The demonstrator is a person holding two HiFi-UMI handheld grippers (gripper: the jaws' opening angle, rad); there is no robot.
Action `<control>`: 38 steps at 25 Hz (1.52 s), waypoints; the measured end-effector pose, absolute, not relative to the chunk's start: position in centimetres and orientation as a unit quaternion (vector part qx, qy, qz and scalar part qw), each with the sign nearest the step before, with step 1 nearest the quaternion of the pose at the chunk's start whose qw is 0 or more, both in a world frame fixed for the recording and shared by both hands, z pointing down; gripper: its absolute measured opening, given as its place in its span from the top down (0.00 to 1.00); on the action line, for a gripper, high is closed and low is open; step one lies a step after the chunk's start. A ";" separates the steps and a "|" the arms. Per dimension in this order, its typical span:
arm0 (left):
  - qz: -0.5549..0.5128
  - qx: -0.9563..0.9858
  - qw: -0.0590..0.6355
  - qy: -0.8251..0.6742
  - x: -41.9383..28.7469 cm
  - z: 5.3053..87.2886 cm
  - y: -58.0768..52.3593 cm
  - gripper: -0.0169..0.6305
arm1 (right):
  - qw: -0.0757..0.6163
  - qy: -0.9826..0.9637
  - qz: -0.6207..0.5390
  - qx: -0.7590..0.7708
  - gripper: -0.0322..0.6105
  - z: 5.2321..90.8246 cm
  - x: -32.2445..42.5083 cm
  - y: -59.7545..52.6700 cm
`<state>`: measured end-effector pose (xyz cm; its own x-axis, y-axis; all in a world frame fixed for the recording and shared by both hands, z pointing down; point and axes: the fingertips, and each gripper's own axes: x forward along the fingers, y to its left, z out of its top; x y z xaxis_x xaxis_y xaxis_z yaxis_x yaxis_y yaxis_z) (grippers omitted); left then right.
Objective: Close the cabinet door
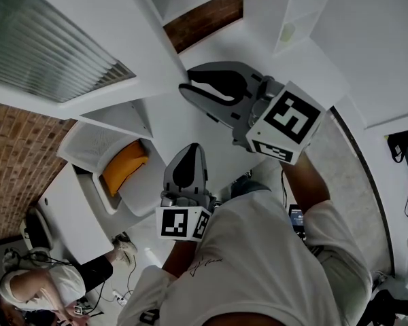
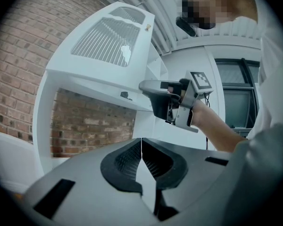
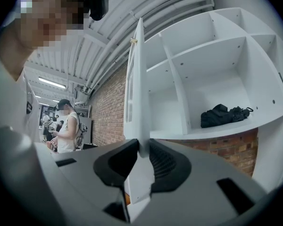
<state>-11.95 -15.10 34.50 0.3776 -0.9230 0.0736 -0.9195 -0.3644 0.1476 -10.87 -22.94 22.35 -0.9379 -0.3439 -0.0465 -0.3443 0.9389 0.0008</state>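
The white cabinet door (image 1: 61, 39), with a ribbed glass panel, stands swung out from the open white cabinet (image 3: 203, 79). My right gripper (image 1: 185, 87) is raised to the door's free edge. In the right gripper view the door (image 3: 136, 79) runs edge-on straight into the jaws, and my right gripper (image 3: 144, 153) is shut on that edge. From the left gripper view, the door (image 2: 108, 41) hangs overhead with the right gripper (image 2: 148, 86) at its lower corner. My left gripper (image 2: 141, 147) is held lower and apart from the door, shut with nothing in it, as the head view also shows the left gripper (image 1: 189, 151).
A black bag (image 3: 224, 115) lies on a cabinet shelf. A white chair with an orange cushion (image 1: 126, 165) stands below the door. One person (image 3: 66, 126) stands by the brick wall, and another (image 1: 27, 284) is low at the left.
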 end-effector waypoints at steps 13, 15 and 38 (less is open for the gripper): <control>-0.009 0.826 0.081 -0.558 -11.9 34.5 -15.7 0.95 | 0.025 0.985 0.002 -0.173 0.82 22.4 -10.8 -24.6; -0.008 0.826 0.080 -0.557 -11.9 34.5 -15.8 0.95 | 0.026 0.985 0.002 -0.172 0.82 22.3 -10.8 -24.8; 0.001 0.818 0.091 -0.568 -13.1 35.1 -17.4 0.95 | 0.036 0.983 -0.009 -0.180 0.80 22.3 -11.9 -28.5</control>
